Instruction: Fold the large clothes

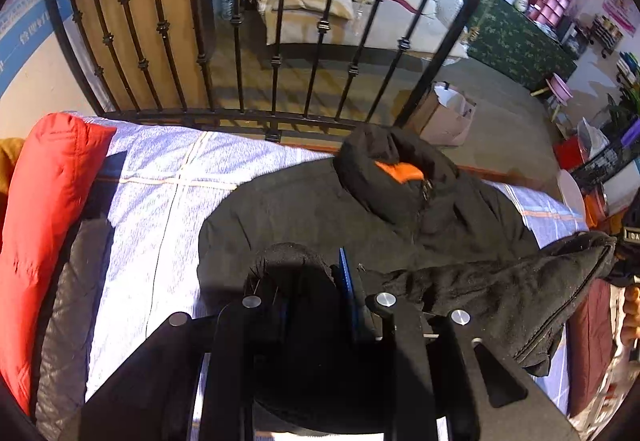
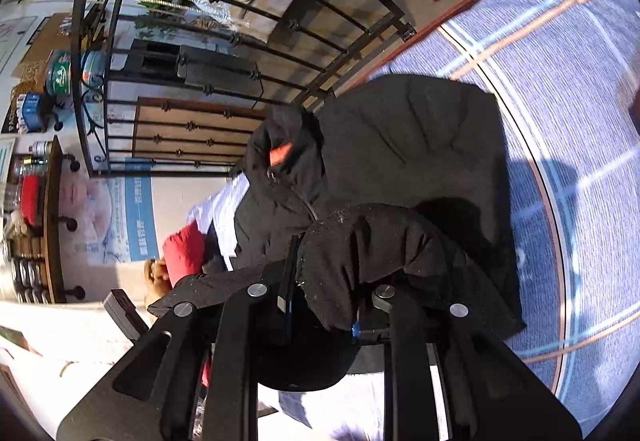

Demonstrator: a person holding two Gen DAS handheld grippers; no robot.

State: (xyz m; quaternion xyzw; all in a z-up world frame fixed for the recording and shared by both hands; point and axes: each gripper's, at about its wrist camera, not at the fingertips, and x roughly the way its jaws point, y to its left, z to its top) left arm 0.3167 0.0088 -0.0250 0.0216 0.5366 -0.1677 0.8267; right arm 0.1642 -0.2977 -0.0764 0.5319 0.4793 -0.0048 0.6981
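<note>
Garment: a black padded jacket (image 1: 320,209) lies on the blue-and-white checked bedspread (image 1: 160,177), its collar with orange lining (image 1: 400,169) toward the iron footboard (image 1: 240,41).
Left gripper (image 1: 316,281): fingers closed on a bunched fold of the jacket's black fabric; one blue finger pad (image 1: 346,277) shows beside the cloth.
Right gripper (image 2: 324,281): fingers pinched on another black fold, likely the hem or a sleeve end, lifted off the bed.
Step in hand: judged to be a fold across the body, the lower edge raised between the two grippers and stretched taut.
Next move: probably carry both held points together toward the collar, keeping the edge level, then lay it flat before letting go.
Risk: thick padding may slip or spring back open.
Containers: a brown paper bag (image 1: 444,117) stands on the floor beyond the bed, something white at its mouth; the contents cannot be told.
Beside: a red puffy garment (image 1: 44,225) lies at the bed's edge.
</note>
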